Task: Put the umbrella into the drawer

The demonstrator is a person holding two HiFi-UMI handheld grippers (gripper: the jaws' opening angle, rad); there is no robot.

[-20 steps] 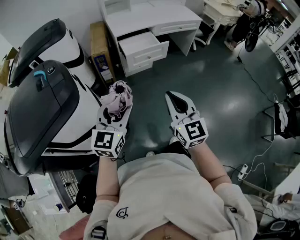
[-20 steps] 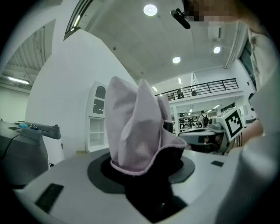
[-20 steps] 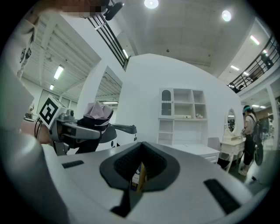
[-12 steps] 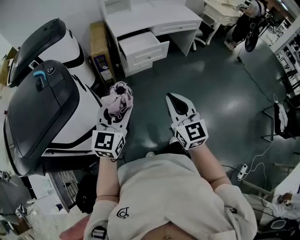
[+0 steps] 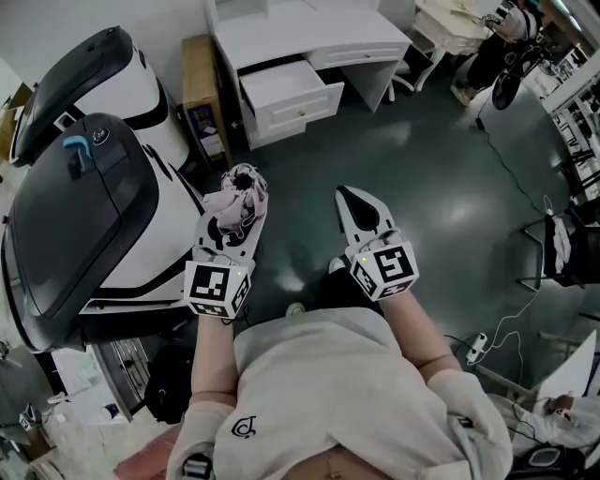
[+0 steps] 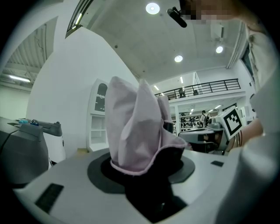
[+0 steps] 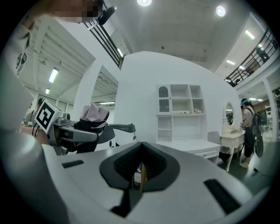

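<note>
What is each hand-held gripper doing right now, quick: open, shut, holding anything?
The left hand-held gripper: closed on the folded pink umbrella.
The right hand-held gripper: jaws together, holding nothing.

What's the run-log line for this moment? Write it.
left gripper: shut on umbrella | right gripper: shut, empty | drawer: open, ahead

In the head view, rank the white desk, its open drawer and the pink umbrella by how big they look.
Largest: white desk.
Then: open drawer.
Smallest: pink umbrella, though it is nearest the camera.
</note>
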